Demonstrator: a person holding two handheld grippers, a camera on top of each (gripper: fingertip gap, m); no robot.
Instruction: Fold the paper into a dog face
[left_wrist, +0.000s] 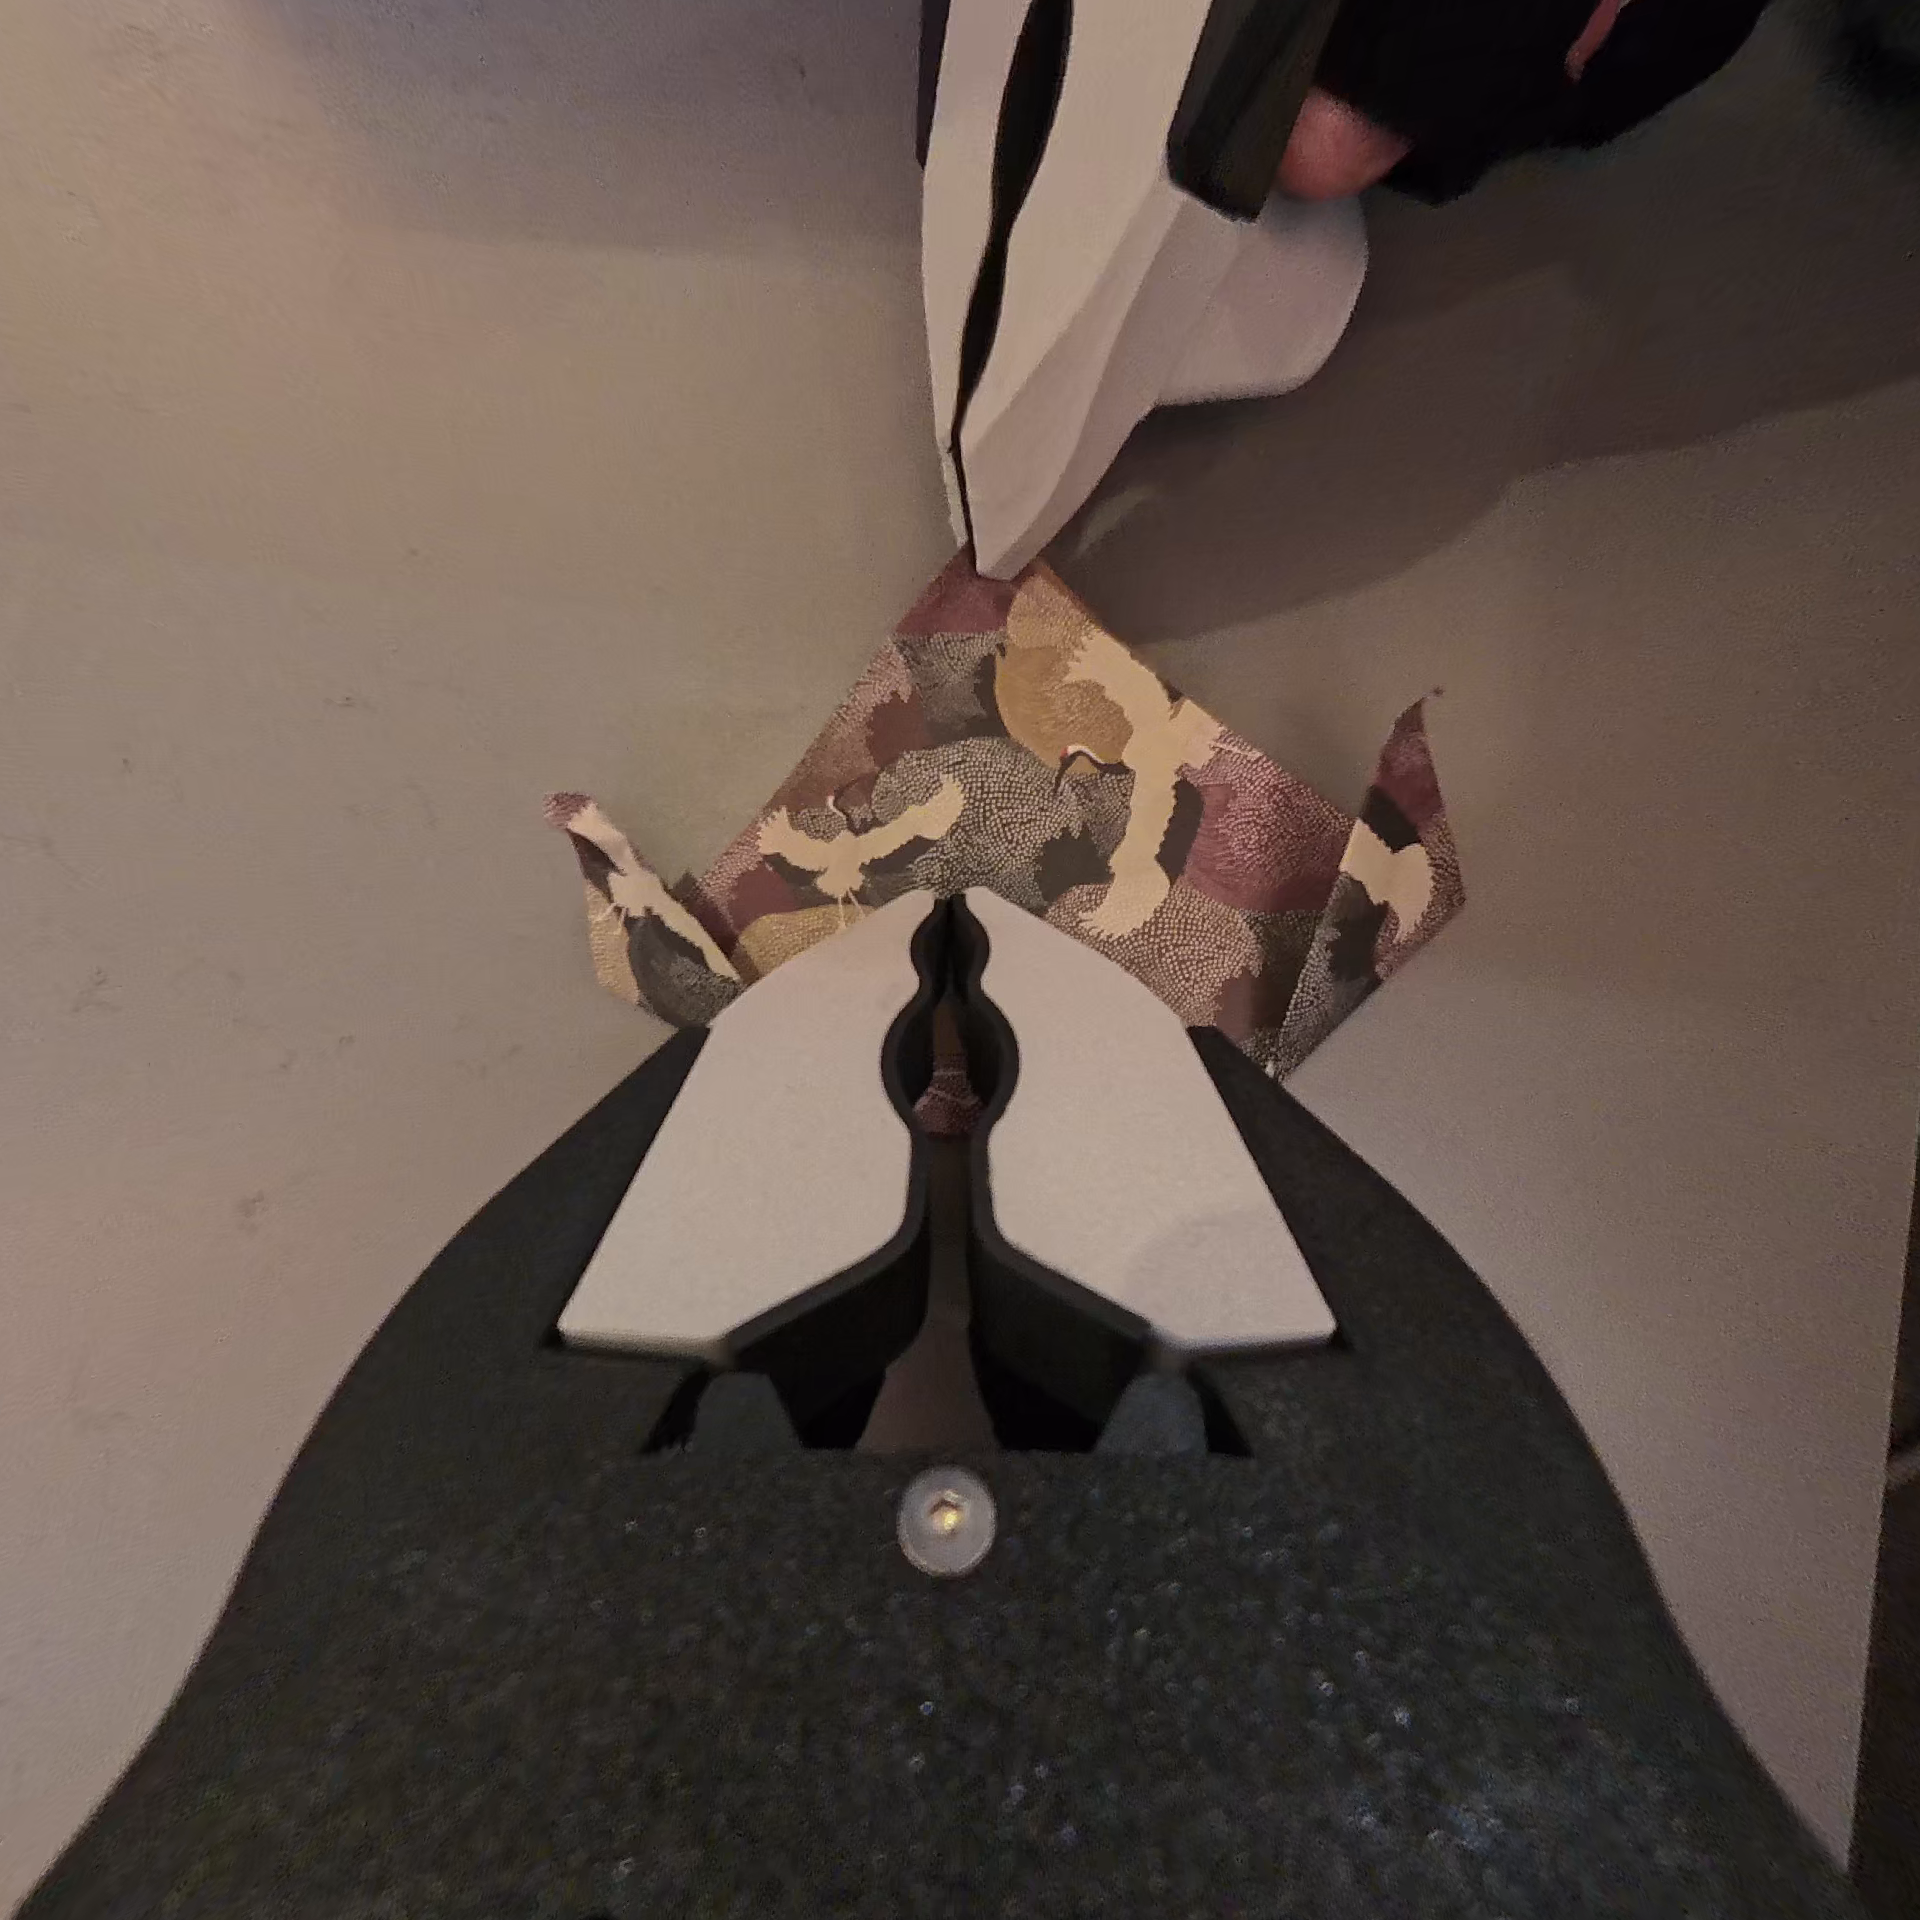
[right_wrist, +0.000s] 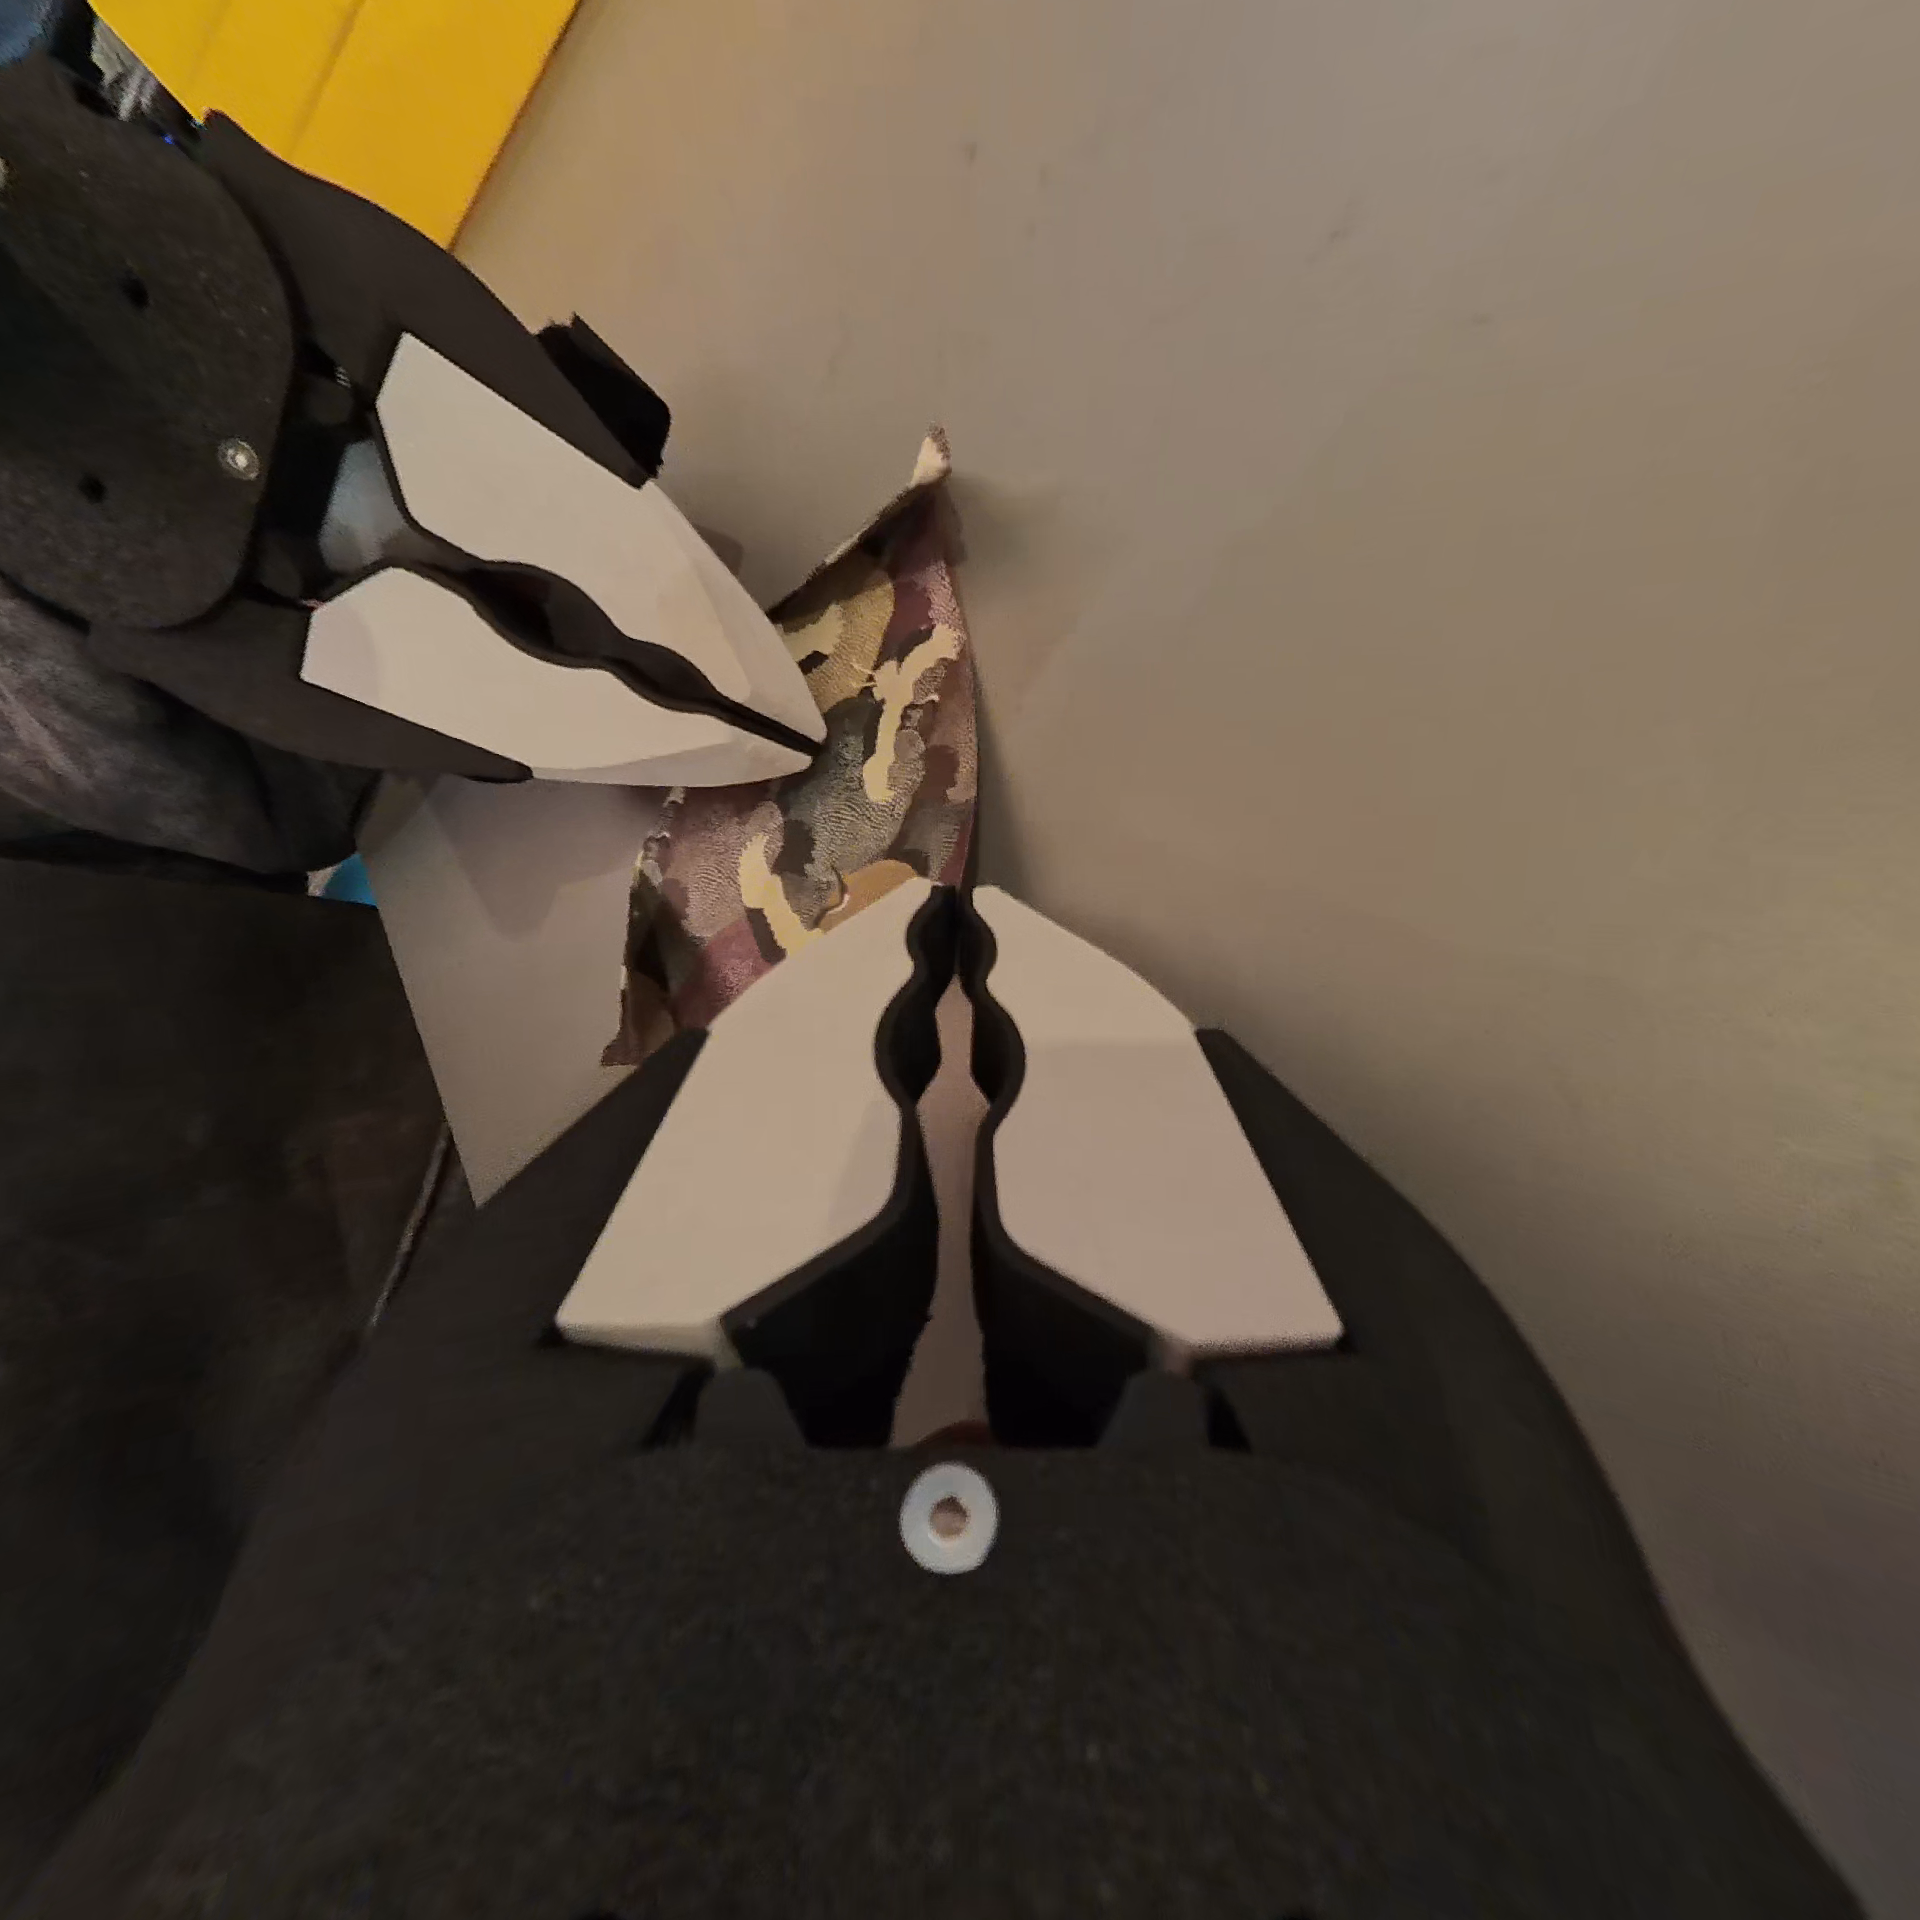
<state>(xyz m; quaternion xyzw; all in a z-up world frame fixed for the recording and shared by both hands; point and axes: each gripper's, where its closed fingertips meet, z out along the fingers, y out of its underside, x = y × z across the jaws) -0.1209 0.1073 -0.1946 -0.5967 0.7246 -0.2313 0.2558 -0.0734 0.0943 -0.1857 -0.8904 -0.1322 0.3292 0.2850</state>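
Observation:
The paper (left_wrist: 1039, 810) is a folded sheet with a pattern of cream cranes on brown, grey and purple. It lies on the pale table (left_wrist: 416, 623) with a small flap raised on each side. My left gripper (left_wrist: 954, 902) is shut, and its tips rest on the middle of the paper near the lower fold. My right gripper (left_wrist: 979, 561) comes in from above, shut, with its tips touching the paper's far corner. In the right wrist view, the right gripper (right_wrist: 956, 894) sits at the near corner of the paper (right_wrist: 883, 769) and the left gripper (right_wrist: 816, 743) presses on it. I cannot tell whether either pinches paper.
A hand in a black glove (left_wrist: 1538, 94) holds the right gripper. The table's right edge (left_wrist: 1870, 1039) is close by. A yellow object (right_wrist: 364, 104) lies beyond the table. A dark surface (right_wrist: 156, 1195) lies past the table edge. One gripper's finger ends stand about 6 cm off the other's.

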